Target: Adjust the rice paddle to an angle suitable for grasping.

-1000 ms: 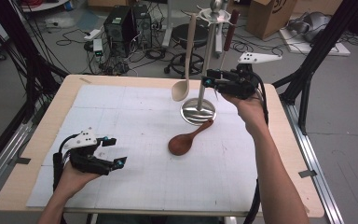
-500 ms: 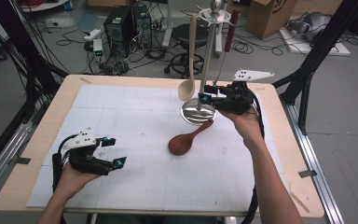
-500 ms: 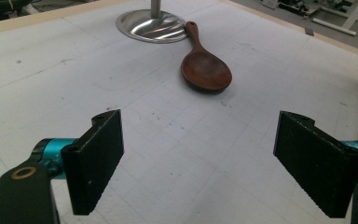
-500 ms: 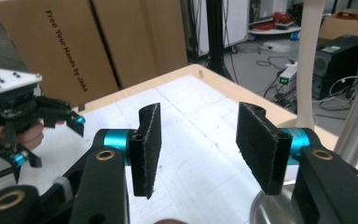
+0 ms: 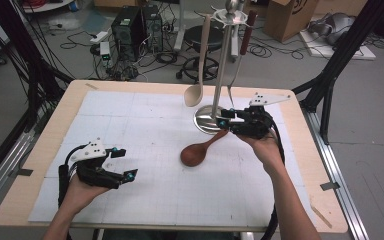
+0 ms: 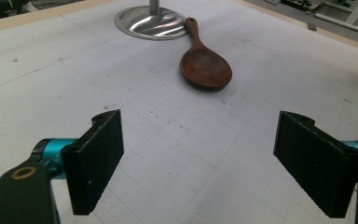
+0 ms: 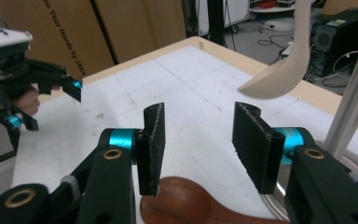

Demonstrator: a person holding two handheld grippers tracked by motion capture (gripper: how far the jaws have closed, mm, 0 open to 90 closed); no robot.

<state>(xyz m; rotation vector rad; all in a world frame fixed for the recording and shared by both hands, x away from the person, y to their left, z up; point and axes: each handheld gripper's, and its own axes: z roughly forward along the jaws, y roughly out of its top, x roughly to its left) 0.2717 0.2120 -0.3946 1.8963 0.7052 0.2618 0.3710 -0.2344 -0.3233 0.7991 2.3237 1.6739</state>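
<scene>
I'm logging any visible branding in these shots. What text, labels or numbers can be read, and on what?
"...e Your Hands by JAKA": printed along the cardboard box in the right gripper view; its start is cut off.
Print on the cardboard box in the high view: too blurred to read.

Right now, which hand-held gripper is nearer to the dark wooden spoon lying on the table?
The right hand-held gripper: it hovers at the tip of the dark wooden spoon handle, beside the rack base, jaws open. The left hand-held gripper sits well off, near the table's front left.
</scene>
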